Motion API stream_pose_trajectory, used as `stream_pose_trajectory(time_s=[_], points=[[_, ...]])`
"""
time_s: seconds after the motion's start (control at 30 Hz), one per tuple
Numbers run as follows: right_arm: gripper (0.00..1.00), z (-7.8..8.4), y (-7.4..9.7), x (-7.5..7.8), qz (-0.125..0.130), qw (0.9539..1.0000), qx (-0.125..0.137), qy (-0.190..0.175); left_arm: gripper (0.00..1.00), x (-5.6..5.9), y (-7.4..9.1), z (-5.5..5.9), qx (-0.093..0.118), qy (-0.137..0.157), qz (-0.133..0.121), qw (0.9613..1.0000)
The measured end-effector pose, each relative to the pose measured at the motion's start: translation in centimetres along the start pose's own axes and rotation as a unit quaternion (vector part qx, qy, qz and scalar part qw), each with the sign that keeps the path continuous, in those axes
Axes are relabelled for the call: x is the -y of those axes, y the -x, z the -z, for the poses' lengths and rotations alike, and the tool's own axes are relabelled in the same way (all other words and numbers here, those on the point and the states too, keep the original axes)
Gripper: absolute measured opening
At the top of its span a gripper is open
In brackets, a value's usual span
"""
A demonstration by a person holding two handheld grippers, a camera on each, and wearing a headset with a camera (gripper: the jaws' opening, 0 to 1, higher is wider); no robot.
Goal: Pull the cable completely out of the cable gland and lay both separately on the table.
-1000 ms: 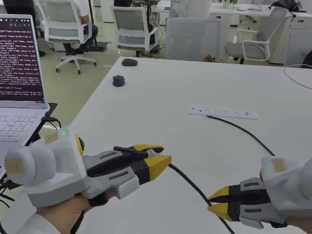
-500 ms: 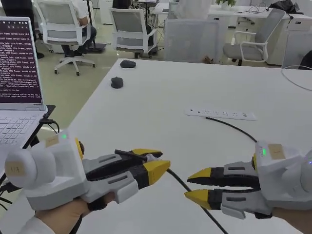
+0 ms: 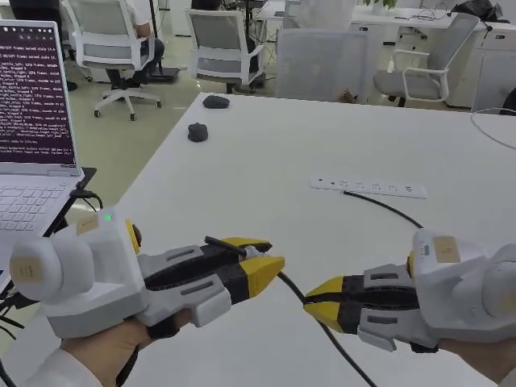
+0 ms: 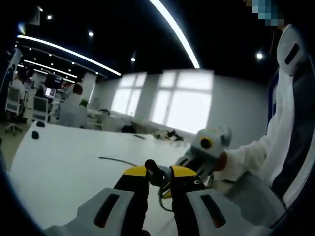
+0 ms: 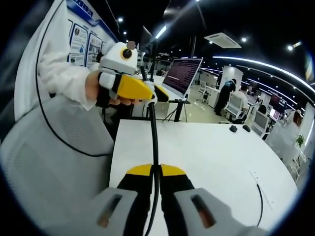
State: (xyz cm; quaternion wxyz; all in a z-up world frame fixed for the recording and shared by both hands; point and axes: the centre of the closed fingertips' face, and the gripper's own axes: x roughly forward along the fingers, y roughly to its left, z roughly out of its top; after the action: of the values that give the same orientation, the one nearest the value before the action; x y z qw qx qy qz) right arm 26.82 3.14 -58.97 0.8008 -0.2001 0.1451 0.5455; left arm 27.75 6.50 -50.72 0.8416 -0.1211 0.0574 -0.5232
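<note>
My left gripper is held low over the white table, shut on the black cable gland. In the left gripper view the gland sits pinched between the yellow jaws. The black cable leaves the gland and runs down to the right. My right gripper is shut on this cable a short way from the left gripper's tips. In the right gripper view the cable rises straight from the closed right gripper to the left gripper.
A white power strip lies mid-table, and its black lead runs behind the right gripper. Two dark mice lie at the far left corner. An open laptop stands left of the table edge. Office chairs stand beyond.
The right gripper opened, moved up and left along the cable toward the left gripper, and has now shut on the cable near the gland. The left gripper has stayed put.
</note>
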Motion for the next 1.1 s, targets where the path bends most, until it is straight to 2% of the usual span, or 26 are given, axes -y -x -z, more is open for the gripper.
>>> stream_pose_trajectory(time_s=[0.17,0.5,0.63,0.73,0.83,0.97,1.03,1.07,1.1], points=[[0.02,0.9,0.0,0.6,0.008,0.9998,-0.017,0.002,0.17,-0.2,0.3,-0.7,0.016,0.004,-0.004,0.9999],[0.02,3.6,0.2,2.5,0.034,0.998,-0.052,-0.014,0.17,-0.7,0.8,-1.3,0.034,0.011,-0.018,0.9992],[0.02,3.7,0.6,2.9,0.045,0.9974,-0.054,-0.014,0.17,-0.8,0.8,-1.6,0.041,0.014,-0.02,0.9989],[0.02,3.7,1.1,3.9,0.056,0.9967,-0.059,-0.009,0.17,-0.9,0.8,-1.6,0.044,0.014,-0.022,0.9987],[0.02,4.1,1.7,5.2,0.072,0.9947,-0.073,-0.002,0.17,-1.4,0.8,-1.2,0.036,0.022,-0.031,0.9986],[0.01,4.4,2.7,7.1,0.087,0.9929,-0.081,-0.002,0.17,-1.4,0.8,-1.2,0.039,0.029,-0.032,0.9983],[0.01,4.1,3.2,8.2,0.093,0.992,-0.085,0.002,0.17,-1.5,0.6,-0.5,0.026,0.033,-0.033,0.9986],[0.01,3.9,3.4,8.6,0.095,0.9917,-0.086,0.004,0.17,-1.6,0.5,0.2,0.009,0.037,-0.036,0.9986],[0.01,3.6,3.5,9.2,0.096,0.9917,-0.086,0.008,0.17,-1.5,0.3,0.3,0.005,0.035,-0.034,0.9988]])
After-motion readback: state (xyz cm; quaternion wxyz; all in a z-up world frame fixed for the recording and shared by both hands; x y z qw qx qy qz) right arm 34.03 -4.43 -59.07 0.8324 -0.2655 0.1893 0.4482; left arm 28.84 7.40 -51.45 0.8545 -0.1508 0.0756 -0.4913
